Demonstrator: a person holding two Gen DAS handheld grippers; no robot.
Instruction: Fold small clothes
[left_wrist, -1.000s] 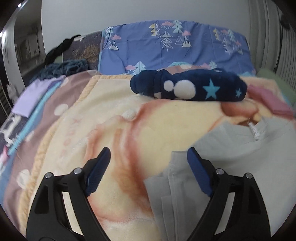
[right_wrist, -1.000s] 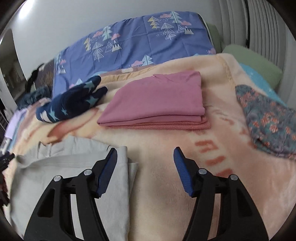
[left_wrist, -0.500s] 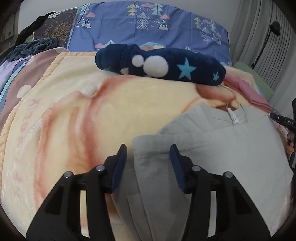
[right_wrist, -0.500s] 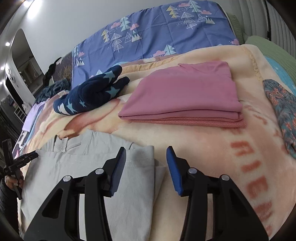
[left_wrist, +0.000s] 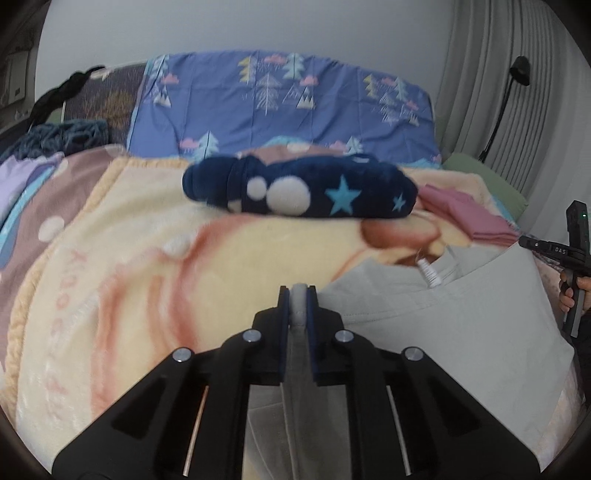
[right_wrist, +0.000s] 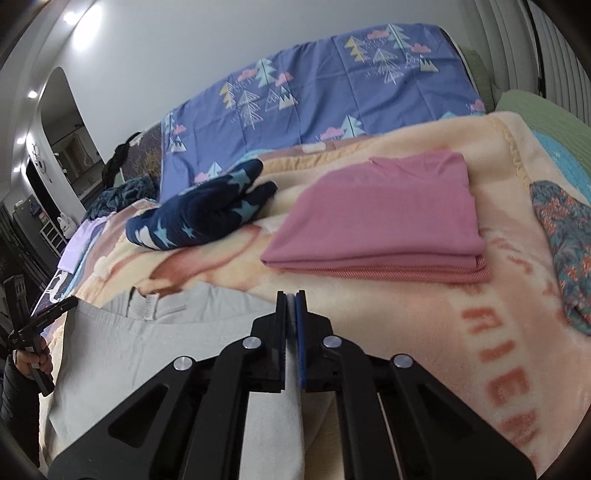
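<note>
Grey garment (left_wrist: 443, 332) lies flat on the blanket (left_wrist: 129, 277), nearer than the navy star bundle (left_wrist: 299, 192). Left gripper (left_wrist: 298, 295) is still closing, grey cloth pinched between its pads; right gripper (right_wrist: 291, 299) is clamped on the opposite corner, probably the hem. Both tilt downward, garment stretched between them.

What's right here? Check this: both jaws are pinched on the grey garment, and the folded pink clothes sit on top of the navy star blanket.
One thing is wrong. The pink clothes lie on the peach blanket, beside the navy star blanket, not on it; the right wrist view shows this. Both the left gripper and the right gripper do pinch the grey garment.
</note>
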